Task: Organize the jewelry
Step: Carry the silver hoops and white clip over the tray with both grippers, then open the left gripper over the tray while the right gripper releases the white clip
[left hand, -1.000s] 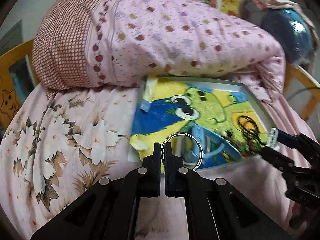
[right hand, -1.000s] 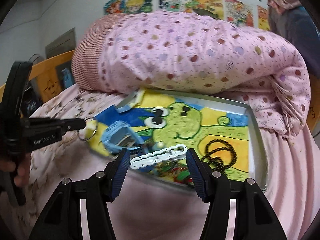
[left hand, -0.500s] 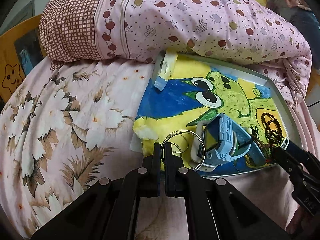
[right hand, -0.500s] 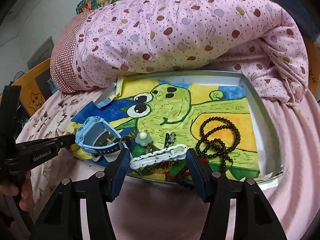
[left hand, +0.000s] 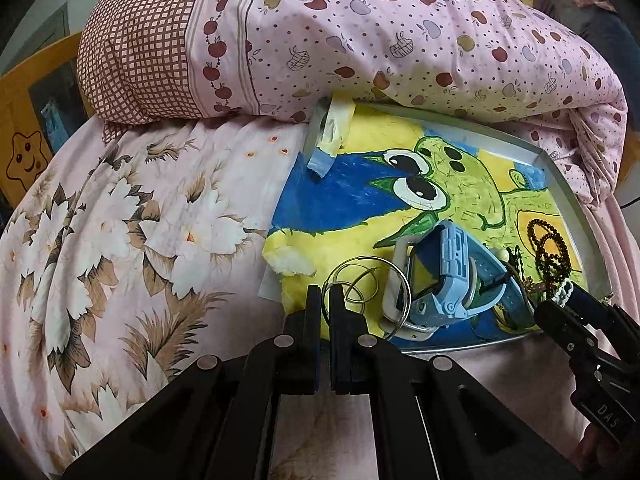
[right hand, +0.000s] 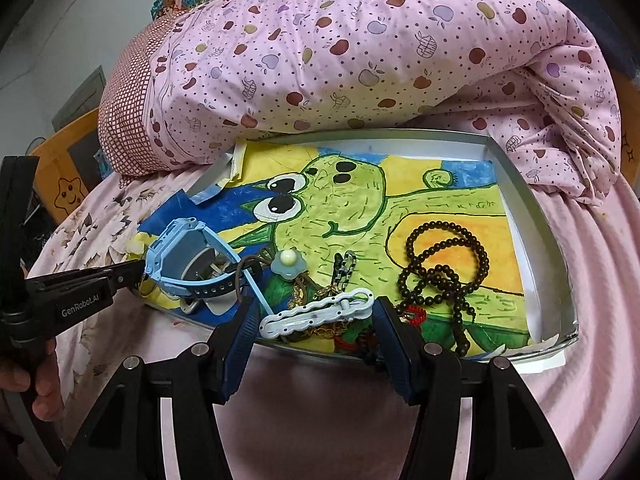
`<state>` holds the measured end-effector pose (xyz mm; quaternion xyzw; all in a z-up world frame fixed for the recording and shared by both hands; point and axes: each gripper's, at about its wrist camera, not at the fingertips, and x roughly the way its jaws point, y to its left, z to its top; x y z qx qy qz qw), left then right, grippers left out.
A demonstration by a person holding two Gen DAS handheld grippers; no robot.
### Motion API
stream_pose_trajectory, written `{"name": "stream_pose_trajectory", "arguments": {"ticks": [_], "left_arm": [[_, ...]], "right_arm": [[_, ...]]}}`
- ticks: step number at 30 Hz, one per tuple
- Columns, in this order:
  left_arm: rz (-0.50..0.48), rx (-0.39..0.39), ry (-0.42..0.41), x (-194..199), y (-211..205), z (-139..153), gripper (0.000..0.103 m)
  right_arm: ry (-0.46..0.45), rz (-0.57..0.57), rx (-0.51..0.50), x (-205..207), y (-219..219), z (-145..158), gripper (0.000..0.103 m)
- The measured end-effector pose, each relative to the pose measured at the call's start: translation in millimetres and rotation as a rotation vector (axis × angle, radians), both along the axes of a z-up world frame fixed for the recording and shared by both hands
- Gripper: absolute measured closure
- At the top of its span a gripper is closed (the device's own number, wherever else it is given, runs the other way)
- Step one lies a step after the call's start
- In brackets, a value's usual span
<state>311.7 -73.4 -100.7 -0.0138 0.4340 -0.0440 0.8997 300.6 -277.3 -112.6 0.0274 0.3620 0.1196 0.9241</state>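
Sorting looks barely begun: left tongs [left hand: 325, 294] pinch hoops [left hand: 370, 284], right tongs [right hand: 314, 316] clamp a clip [right hand: 316, 313], remaining jewelry heaped in the tray [right hand: 536, 216].

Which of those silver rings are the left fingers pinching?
The big ring, clamped between the left fingers; the small ring lies loose inside it.

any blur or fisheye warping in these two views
Left wrist view: sharp, dark vignette corners, the grey metal tray rim bows. Right wrist view: equally sharp, soft even light, the pink apple-print quilt bulges, the white plastic hair clip crisp.
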Motion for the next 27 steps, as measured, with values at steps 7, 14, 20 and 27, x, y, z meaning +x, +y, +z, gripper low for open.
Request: {"name": "stream_pose_trajectory", "arguments": {"ticks": [7, 14, 20, 27], "left_arm": [[-0.001, -0.004, -0.002, 0.1, 0.3, -0.5, 0.101], [0.008, -0.047, 0.012, 0.7, 4.8, 0.8, 0.097], [-0.013, -0.079, -0.044, -7.4, 2.4, 14.5, 0.056], [-0.005, -0.091, -0.116, -16.1, 3.9, 32.8, 0.041]], "right_arm": [[0.0, 0.001, -0.001, 0.6, -0.3, 0.2, 0.047], [-0.008, -0.002, 0.003, -0.9, -1.8, 2.5, 0.043], [-0.038, -0.016, 0.012, -5.8, -6.0, 11.2, 0.035], [-0.11, -0.045, 0.013, -16.6, -11.2, 31.2, 0.023]]}}
